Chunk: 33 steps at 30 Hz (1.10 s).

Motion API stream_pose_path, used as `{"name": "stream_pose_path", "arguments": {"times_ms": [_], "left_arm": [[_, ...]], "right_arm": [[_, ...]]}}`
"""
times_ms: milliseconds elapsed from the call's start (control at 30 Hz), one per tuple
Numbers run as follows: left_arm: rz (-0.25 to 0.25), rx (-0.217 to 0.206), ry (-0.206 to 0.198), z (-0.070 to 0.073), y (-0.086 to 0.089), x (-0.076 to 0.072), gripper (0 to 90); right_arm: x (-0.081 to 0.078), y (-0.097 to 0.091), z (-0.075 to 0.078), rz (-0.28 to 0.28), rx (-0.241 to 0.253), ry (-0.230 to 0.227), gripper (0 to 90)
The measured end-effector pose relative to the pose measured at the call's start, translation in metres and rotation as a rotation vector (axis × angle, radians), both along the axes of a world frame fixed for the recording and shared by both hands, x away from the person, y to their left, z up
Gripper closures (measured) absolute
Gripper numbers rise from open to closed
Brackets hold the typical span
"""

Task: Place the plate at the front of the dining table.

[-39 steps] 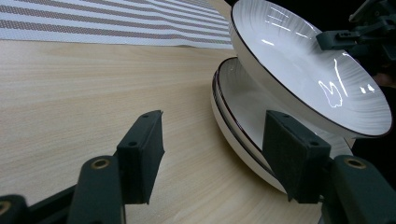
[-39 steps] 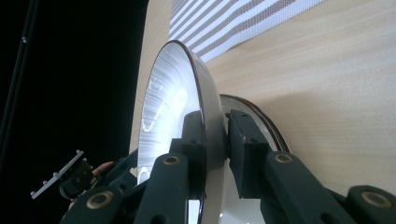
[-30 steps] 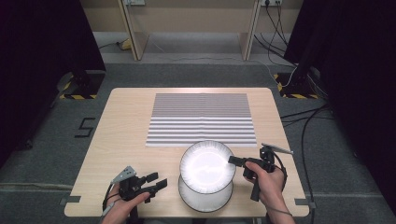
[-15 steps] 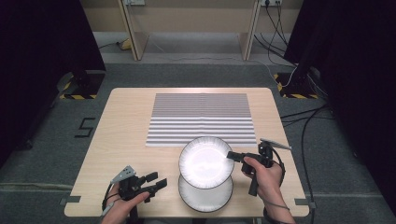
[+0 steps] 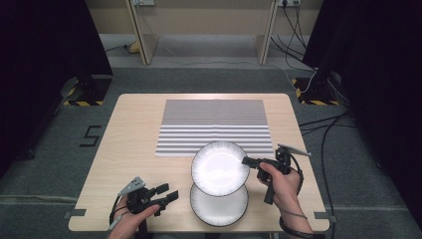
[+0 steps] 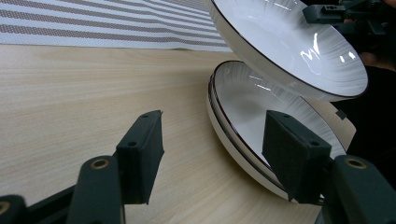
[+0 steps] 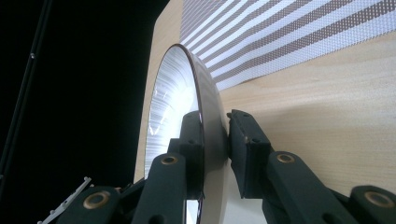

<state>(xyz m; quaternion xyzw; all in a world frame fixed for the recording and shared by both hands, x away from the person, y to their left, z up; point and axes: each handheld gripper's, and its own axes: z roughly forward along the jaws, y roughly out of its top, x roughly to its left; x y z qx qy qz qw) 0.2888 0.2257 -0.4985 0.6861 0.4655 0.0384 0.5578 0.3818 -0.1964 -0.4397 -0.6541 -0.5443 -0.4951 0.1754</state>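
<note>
My right gripper [image 5: 246,160] is shut on the right rim of a white plate with a dark edge [image 5: 219,167]. The plate hangs tilted above a stack of similar plates [image 5: 219,206] near the table's front edge. In the right gripper view the jaws pinch the plate's rim [image 7: 173,102] from both sides, right gripper [image 7: 215,126]. My left gripper [image 5: 166,193] rests open at the front left, just left of the stack. In the left gripper view, the left gripper [image 6: 212,140] has nothing between its pads; the stack [image 6: 252,102] lies ahead to the right, with the lifted plate [image 6: 289,42] above it.
A grey and white striped placemat [image 5: 214,122] lies flat across the far middle of the wooden table [image 5: 134,144]. The lifted plate overlaps the mat's near edge. Cables run over the floor to the right of the table.
The right gripper has carried the plate a little higher and farther toward the placemat. The left gripper has stayed in place, open.
</note>
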Motion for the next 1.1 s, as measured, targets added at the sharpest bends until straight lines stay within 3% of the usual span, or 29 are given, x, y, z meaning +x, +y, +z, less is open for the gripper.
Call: {"name": "stream_pose_path", "arguments": {"times_ms": [1100], "left_arm": [[0.000,-0.003,-0.002,0.000,0.000,0.001,37.7]], "right_arm": [[0.014,0.000,0.010,-0.028,0.016,-0.015,75.5]]}}
